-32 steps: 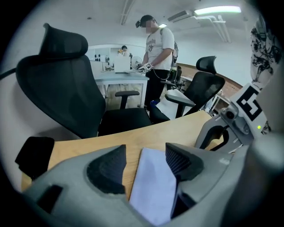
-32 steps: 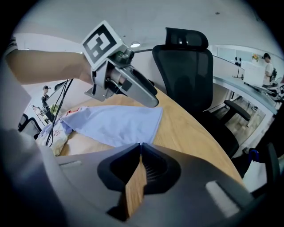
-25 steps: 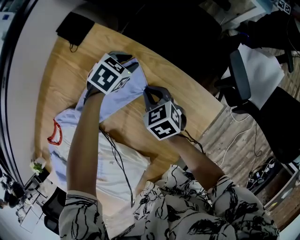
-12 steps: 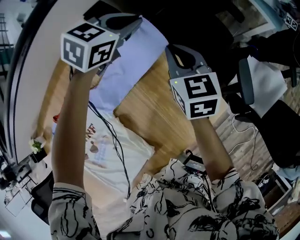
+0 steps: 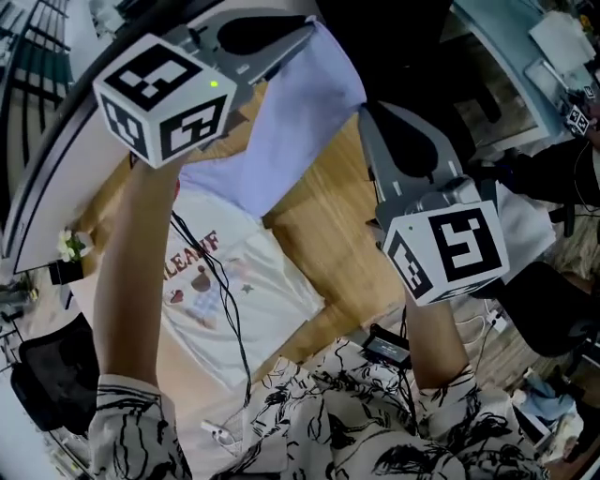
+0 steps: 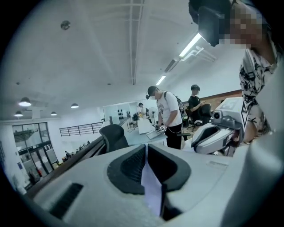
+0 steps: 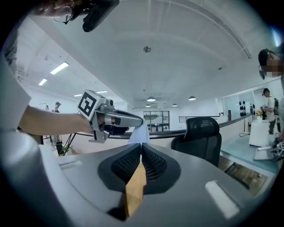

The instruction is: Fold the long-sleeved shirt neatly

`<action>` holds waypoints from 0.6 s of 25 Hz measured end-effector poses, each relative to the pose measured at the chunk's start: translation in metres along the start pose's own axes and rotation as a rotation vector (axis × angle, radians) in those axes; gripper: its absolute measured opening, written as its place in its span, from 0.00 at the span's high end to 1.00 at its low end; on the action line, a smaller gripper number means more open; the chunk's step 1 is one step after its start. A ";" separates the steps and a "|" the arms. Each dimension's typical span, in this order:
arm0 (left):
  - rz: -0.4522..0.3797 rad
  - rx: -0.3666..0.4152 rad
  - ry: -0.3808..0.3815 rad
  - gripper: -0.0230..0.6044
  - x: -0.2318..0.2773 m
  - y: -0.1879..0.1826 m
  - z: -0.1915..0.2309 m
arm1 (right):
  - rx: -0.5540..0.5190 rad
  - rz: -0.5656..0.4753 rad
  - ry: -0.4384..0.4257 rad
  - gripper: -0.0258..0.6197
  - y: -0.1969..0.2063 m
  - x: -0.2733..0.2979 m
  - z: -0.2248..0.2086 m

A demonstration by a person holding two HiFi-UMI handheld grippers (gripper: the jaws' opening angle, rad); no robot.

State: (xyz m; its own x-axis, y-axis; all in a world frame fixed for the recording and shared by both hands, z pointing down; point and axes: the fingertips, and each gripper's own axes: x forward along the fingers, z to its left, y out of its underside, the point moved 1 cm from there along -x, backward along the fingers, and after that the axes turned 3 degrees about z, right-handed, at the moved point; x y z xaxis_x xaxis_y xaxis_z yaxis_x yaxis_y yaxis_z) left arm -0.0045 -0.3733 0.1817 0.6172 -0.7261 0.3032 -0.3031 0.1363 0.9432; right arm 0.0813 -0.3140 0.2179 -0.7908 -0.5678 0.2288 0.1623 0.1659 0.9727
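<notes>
The long-sleeved shirt (image 5: 281, 131) hangs as a pale lavender sheet from both raised grippers. Its lower part (image 5: 211, 291), cream with a printed picture and letters, still lies on the wooden table (image 5: 323, 234). My left gripper (image 5: 305, 26) is at the upper left, shut on the shirt's edge; a strip of cloth (image 6: 151, 190) shows between its jaws. My right gripper (image 5: 368, 108) is shut at the sheet's right corner. In the right gripper view the cloth (image 7: 138, 133) runs from the left gripper (image 7: 133, 122) to my closed right gripper (image 7: 141, 146).
Black cables (image 5: 230, 319) trail over the shirt on the table. A small plant (image 5: 67, 246) stands at the table's left edge. An office chair (image 7: 199, 133) and a long counter lie ahead. Several people (image 6: 167, 115) stand at a far desk.
Both grippers have risen high above the table and tilted up toward level. The shirt's edge came up with them, and the printed front now shows on the table.
</notes>
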 end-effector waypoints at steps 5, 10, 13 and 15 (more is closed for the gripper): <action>0.062 0.010 -0.036 0.92 -0.088 0.034 0.001 | -0.052 0.041 -0.063 0.92 -0.001 0.012 0.082; 0.128 -0.010 -0.084 0.92 -0.188 0.089 0.001 | -0.086 0.080 -0.191 0.92 0.010 0.031 0.184; 0.173 -0.023 -0.123 0.92 -0.237 0.124 0.004 | -0.105 0.113 -0.268 0.92 0.025 0.047 0.242; 0.213 -0.026 -0.146 0.92 -0.267 0.150 0.004 | -0.111 0.137 -0.315 0.92 0.040 0.057 0.279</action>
State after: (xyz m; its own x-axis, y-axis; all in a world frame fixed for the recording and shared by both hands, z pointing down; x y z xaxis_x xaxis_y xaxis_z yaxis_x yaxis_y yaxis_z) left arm -0.2179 -0.1616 0.2413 0.4291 -0.7686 0.4745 -0.3953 0.3125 0.8637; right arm -0.1221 -0.1151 0.2586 -0.8975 -0.2672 0.3509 0.3288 0.1249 0.9361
